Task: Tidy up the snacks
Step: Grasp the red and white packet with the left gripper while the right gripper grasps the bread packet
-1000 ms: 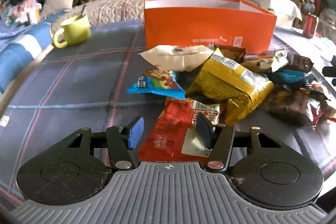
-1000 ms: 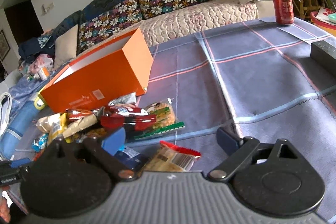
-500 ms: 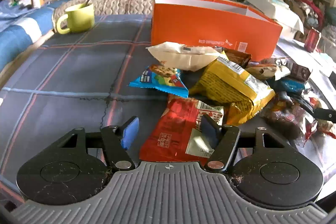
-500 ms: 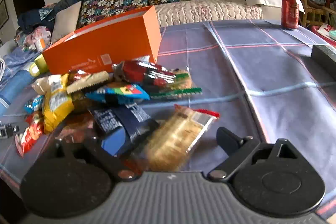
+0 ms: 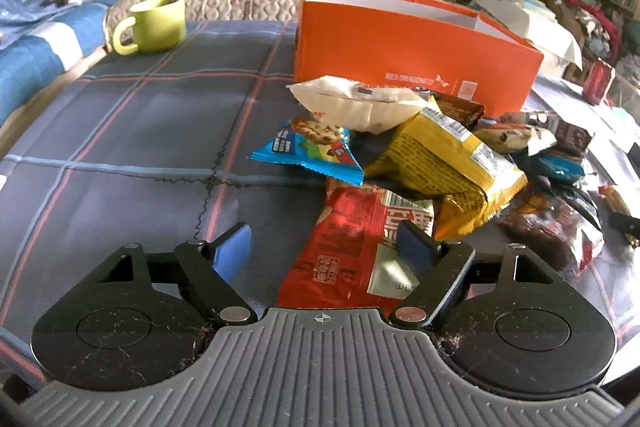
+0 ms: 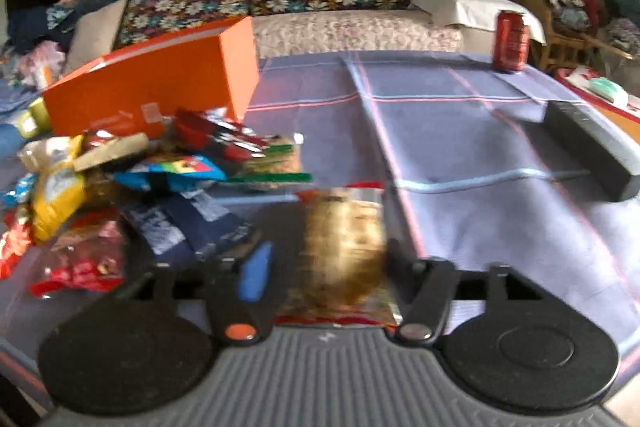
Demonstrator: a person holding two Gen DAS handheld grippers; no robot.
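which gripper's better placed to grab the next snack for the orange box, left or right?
Right, probably. The right gripper has been closing and its fingers bracket the clear cracker pack, though blur hides contact. The left gripper has been opening over the red packet; its left finger stands clear.

Left gripper (image 5: pixel 324 247): jaws have just been opening and now stand wider than a second ago; the red snack packet (image 5: pixel 356 247) lies between them, the left pad clear of it, the right pad over its edge. Right gripper (image 6: pixel 324 267): jaws have just been closing; a clear packet of golden-brown biscuits (image 6: pixel 344 247), earlier ahead of the fingers, now sits between them. Contact cannot be told through the blur
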